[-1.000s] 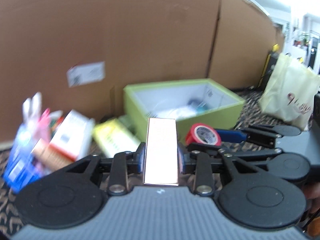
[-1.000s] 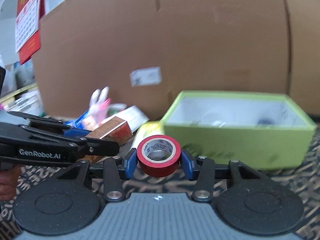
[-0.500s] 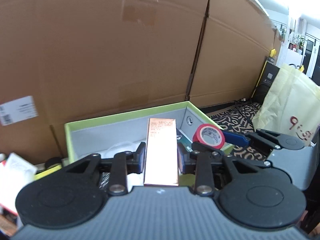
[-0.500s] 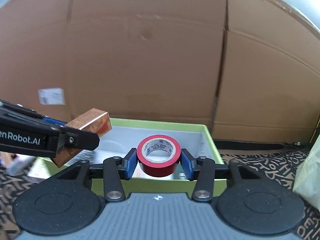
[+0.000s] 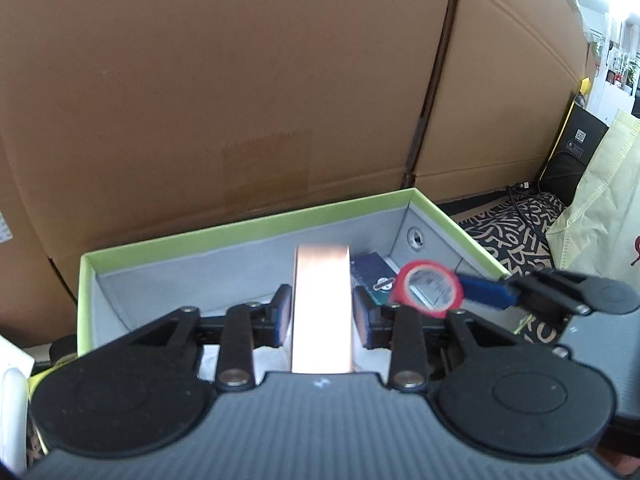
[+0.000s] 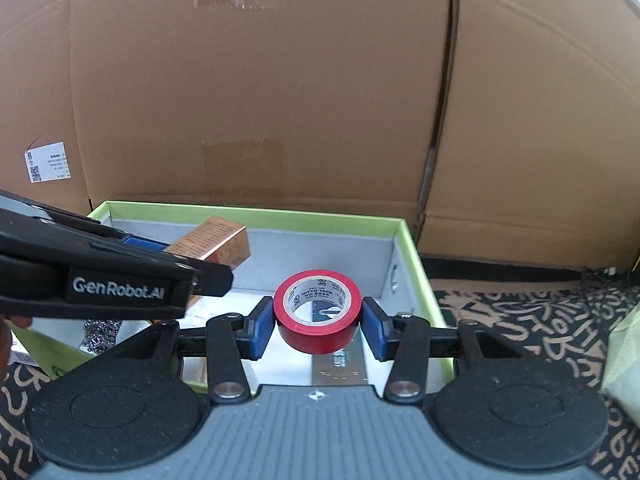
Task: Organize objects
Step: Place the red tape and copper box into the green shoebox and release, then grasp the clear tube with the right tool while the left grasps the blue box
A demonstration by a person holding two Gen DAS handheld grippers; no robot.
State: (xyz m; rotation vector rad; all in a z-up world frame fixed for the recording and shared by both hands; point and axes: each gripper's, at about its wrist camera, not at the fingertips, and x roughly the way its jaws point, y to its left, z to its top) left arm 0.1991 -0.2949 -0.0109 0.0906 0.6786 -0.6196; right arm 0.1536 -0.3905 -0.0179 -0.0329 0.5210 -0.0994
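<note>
My left gripper (image 5: 322, 314) is shut on a long copper-coloured box (image 5: 322, 308) and holds it over the open green box (image 5: 240, 229). The copper box also shows in the right wrist view (image 6: 218, 240), at the left gripper's tip. My right gripper (image 6: 318, 322) is shut on a red tape roll (image 6: 318, 312) above the right part of the green box (image 6: 416, 264). The roll also shows in the left wrist view (image 5: 428, 286), to the right of the copper box.
The green box holds a dark blue packet (image 5: 374, 276), a metal ruler (image 6: 340, 364), a steel scourer (image 6: 98, 330) and white wrapping. A tall cardboard wall (image 6: 280, 100) stands behind. A pale yellow bag (image 5: 600, 200) stands at the right on the patterned mat (image 6: 520, 320).
Both grippers have swung right from the pile of loose items and closed in over the green box, still holding the copper box and the tape roll.
</note>
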